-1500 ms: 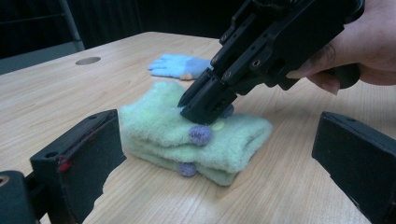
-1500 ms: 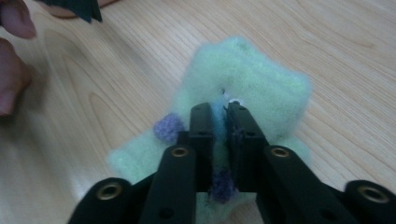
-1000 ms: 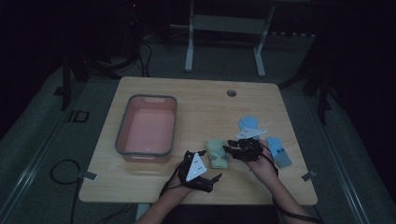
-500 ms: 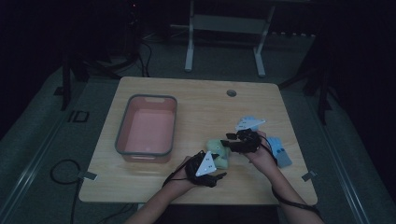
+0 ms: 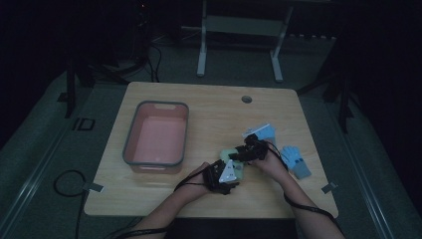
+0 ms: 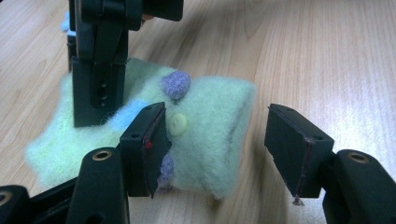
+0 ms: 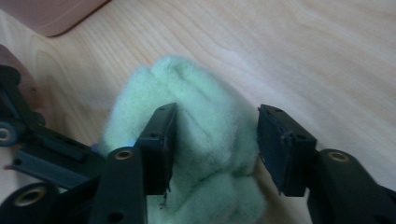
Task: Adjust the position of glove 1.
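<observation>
Both grippers work on a pale green fuzzy glove [image 6: 205, 140] lying on the wooden surface [image 5: 209, 104] at its near middle, right of the pink bin [image 5: 157, 134].

Change since a second ago: the right gripper [image 5: 239, 155] has come in from the blue gloves [image 5: 293, 159] at the right and now sits over the green glove. The left gripper [image 6: 217, 149] has stayed at the glove's near edge.

Left gripper fingers [image 6: 149, 144]: wide apart, one pad against the glove beside its small button, the other clear over bare wood, nothing clamped. Right gripper [image 7: 212, 149] fingers [image 7: 161, 144]: moderately spread, straddling a bunched end of the glove, not squeezed shut on it as far as I can tell.

Judgement: both tools now converge on one glove, likely the pre-grasp for folding it or lifting it toward the bin. Bin looks empty; blue gloves untouched.
</observation>
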{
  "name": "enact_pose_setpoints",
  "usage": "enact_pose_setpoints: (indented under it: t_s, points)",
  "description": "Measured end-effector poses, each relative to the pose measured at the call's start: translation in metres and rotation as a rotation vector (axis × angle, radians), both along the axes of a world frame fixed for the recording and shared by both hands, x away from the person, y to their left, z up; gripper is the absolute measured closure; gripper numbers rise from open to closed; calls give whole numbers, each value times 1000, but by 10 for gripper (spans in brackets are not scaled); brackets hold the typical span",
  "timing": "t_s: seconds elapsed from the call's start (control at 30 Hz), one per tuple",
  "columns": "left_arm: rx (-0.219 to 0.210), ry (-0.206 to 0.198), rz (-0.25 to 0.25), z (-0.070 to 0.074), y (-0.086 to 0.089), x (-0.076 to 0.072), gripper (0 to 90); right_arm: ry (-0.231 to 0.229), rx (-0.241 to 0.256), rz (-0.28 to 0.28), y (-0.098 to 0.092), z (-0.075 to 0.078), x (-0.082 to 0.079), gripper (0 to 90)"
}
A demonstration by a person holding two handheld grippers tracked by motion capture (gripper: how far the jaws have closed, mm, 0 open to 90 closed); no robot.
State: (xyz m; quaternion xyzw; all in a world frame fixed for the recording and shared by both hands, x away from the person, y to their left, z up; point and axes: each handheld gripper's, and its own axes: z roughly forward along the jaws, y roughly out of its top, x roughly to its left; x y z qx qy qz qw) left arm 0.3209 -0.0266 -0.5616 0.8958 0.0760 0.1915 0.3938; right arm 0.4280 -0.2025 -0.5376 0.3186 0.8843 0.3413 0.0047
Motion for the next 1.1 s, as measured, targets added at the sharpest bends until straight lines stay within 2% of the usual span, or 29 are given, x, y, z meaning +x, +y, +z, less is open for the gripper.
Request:
enact_pose_setpoints:
  t_s: [0.1,0.23,0.27,0.33,0.4,0.5,0.63,0.83,1.1]
  points:
    - [21,-11,-2,-1,-3,-1,394,14,12,2,0,-2,0,542]
    - [25,-21,16,-4,-6,1,411,30,26,1,-2,-3,0,602]
    - [30,-30,25,-4,-7,1,436,32,29,0,-2,-3,0,617]
    - [43,-51,47,-1,-7,3,551,28,33,-6,-2,-3,-1,661]
    - [28,-20,49,3,-6,7,647,20,34,-15,-3,-1,-2,706]
    - [26,16,49,9,-5,10,714,18,47,-29,-4,3,-3,741]
    - [45,13,41,16,-4,10,740,15,63,-35,-5,7,-4,749]
    - [57,9,30,31,-2,8,745,-17,77,-26,-2,20,-11,750]
    - [82,12,24,47,4,6,749,-19,102,-20,2,32,-12,750]
